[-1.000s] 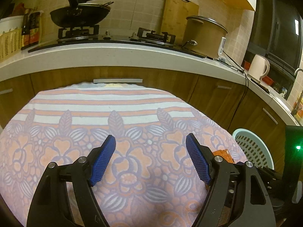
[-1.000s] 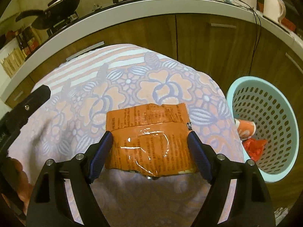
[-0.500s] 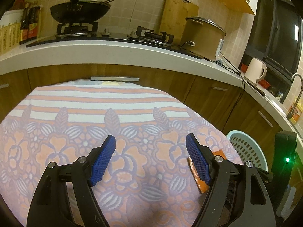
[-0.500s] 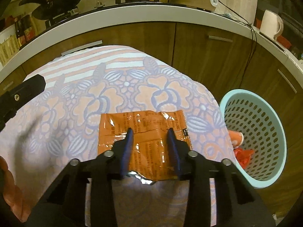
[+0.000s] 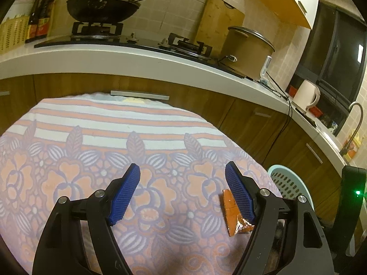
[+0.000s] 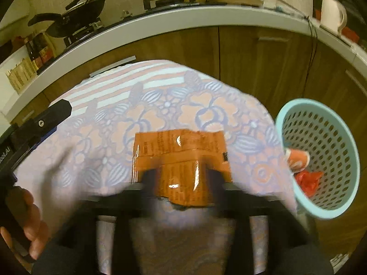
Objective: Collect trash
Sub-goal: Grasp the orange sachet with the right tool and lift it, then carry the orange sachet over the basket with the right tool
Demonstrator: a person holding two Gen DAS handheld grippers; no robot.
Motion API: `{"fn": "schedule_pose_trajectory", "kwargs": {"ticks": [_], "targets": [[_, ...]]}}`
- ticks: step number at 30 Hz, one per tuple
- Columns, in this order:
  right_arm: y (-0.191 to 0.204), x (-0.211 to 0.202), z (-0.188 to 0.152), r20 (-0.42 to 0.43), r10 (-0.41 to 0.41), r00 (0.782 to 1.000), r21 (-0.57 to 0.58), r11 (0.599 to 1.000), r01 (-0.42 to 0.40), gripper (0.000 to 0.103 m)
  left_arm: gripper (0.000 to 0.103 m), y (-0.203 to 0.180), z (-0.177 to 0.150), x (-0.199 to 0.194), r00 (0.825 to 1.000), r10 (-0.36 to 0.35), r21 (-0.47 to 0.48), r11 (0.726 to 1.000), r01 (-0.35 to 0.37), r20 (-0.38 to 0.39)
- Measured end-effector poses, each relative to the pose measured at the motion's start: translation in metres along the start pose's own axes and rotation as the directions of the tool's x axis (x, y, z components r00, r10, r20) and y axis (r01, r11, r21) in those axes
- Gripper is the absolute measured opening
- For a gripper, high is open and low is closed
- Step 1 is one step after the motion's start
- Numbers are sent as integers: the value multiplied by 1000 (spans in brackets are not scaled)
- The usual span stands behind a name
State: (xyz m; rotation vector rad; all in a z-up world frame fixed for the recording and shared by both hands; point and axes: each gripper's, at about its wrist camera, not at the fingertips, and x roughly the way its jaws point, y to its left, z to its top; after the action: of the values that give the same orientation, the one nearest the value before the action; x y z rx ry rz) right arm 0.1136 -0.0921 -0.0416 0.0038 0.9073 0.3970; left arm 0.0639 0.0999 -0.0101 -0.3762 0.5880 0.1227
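Note:
An orange foil snack wrapper (image 6: 181, 158) sits between the blurred fingers of my right gripper (image 6: 181, 178), which is shut on its near edge and holds it just above the floral tablecloth (image 6: 142, 119). The wrapper also shows in the left wrist view (image 5: 234, 215), tilted up beside my right finger. My left gripper (image 5: 182, 192) is open and empty over the cloth. A light blue perforated basket (image 6: 321, 160) stands right of the table with orange and red trash inside; it also shows in the left wrist view (image 5: 289, 183).
A kitchen counter (image 5: 137, 55) with a stove, a wok (image 5: 103, 6), a pot (image 5: 247, 52) and a white kettle (image 5: 306, 96) runs behind the table. Wooden cabinets (image 6: 252, 57) stand below it. My left gripper's body (image 6: 34, 126) is at the left of the right wrist view.
My right gripper closed on the orange wrapper and lifted it off the cloth; the view is now blurred with motion. The left gripper stayed open and turned slightly right.

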Motion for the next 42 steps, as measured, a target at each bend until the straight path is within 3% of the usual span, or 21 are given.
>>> {"fn": "schedule_pose_trajectory", "kwargs": {"ticks": [2,9,11,14,19,31,42], "targets": [[5,-1,-1,11,-12,1000,-31,999,12,92,74,0,0,-2,1000,5,5,1000,-5,7],[16,35,-5,-113,-69,991,-65,996,62,93,74,-3,1,-6,999,20,24,999,-21,25],[20,37,-7,-98,-112,989,-98,990,103,94,74,-2,1,-6,1000,19,19,1000,-19,22],[19,39,-5,-94,-114,989,-82,991,107,93,74,1,2,-5,1000,9,3,1000,-9,17],[12,32,1,-76,-105,992,-69,993,100,66,74,0,1,-5,1000,5,9,1000,-5,16],[-17,3,10,-13,-64,998,-2,998,64,52,74,-5,-2,-5,1000,6,21,1000,-6,10],[-71,-39,18,83,-142,986,64,989,137,42,74,-28,-11,-1,1000,-8,77,997,9,-5]]}}
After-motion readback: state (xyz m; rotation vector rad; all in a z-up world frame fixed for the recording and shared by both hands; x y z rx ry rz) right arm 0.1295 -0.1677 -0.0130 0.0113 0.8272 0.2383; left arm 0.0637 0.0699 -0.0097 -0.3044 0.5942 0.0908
